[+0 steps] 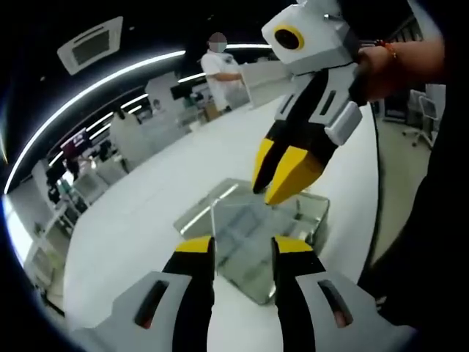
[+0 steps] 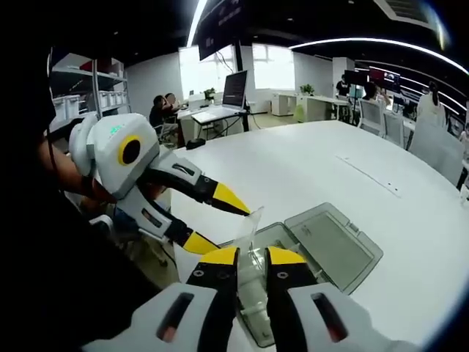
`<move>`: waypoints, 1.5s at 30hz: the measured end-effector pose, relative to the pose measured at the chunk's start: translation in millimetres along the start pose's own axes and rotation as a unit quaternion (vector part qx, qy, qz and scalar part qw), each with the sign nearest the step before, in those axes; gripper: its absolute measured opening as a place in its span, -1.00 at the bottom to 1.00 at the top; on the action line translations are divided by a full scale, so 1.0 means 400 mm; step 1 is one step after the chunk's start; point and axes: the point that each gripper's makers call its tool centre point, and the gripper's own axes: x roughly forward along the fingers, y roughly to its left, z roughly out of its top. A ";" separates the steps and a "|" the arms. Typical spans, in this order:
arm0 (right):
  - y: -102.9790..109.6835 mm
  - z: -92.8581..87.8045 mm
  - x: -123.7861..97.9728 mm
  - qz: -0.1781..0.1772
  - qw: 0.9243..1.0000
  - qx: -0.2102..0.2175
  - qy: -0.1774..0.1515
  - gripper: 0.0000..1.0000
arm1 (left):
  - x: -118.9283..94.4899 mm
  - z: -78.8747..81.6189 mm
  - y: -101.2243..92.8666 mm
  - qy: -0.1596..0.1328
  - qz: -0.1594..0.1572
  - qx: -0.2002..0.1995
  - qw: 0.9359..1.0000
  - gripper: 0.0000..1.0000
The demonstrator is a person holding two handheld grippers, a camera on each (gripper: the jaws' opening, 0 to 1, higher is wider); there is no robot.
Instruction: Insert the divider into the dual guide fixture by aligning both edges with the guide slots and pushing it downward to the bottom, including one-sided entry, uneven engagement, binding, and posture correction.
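A clear plastic guide fixture (image 1: pixel 311 213) (image 2: pixel 333 246) lies on the white table (image 1: pixel 139 213) (image 2: pixel 315 161). The thin clear divider (image 1: pixel 238 220) (image 2: pixel 252 224) stands upright in it, slightly tilted. My right gripper (image 2: pixel 253 257) (image 1: pixel 281 180) comes down from above and is shut on the divider's upper edge. My left gripper (image 1: pixel 245 246) (image 2: pixel 218 220) is open, one yellow-tipped jaw on each side of the divider's near end, apart from it. How deep the divider's edges sit in the slots is hard to tell through the clear plastic.
A hand and sleeve (image 1: pixel 399 66) hold the right gripper. A person (image 1: pixel 220 62) stands beyond the table's far edge. Desks, a monitor (image 2: pixel 234 88) and seated people (image 2: pixel 161 110) are in the background. The table's edge runs close by the fixture.
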 end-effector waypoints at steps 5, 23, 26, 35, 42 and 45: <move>0.000 0.009 0.003 0.003 1.000 0.011 -0.004 -0.91 | -0.001 0.013 -0.004 -0.012 0.006 0.017 1.000 -0.43; 0.012 0.017 0.019 0.027 0.998 0.053 -0.002 -1.00 | 0.002 0.023 -0.003 -0.014 0.021 0.081 0.996 -0.43; 0.009 0.029 0.018 0.027 0.997 0.075 -0.011 -1.00 | 0.001 0.026 0.006 -0.020 0.027 0.081 0.996 -0.42; -0.005 0.023 0.024 0.022 0.998 0.053 -0.004 -1.00 | 0.012 0.007 0.009 -0.007 0.019 0.048 0.999 -0.43; -0.015 0.026 0.021 0.017 0.999 0.040 0.001 -1.00 | 0.012 0.008 0.013 -0.008 0.017 0.019 1.000 -0.40; -0.012 0.026 0.024 0.021 0.999 0.028 0.006 -1.00 | 0.010 0.006 0.017 -0.011 0.015 0.002 1.000 -0.38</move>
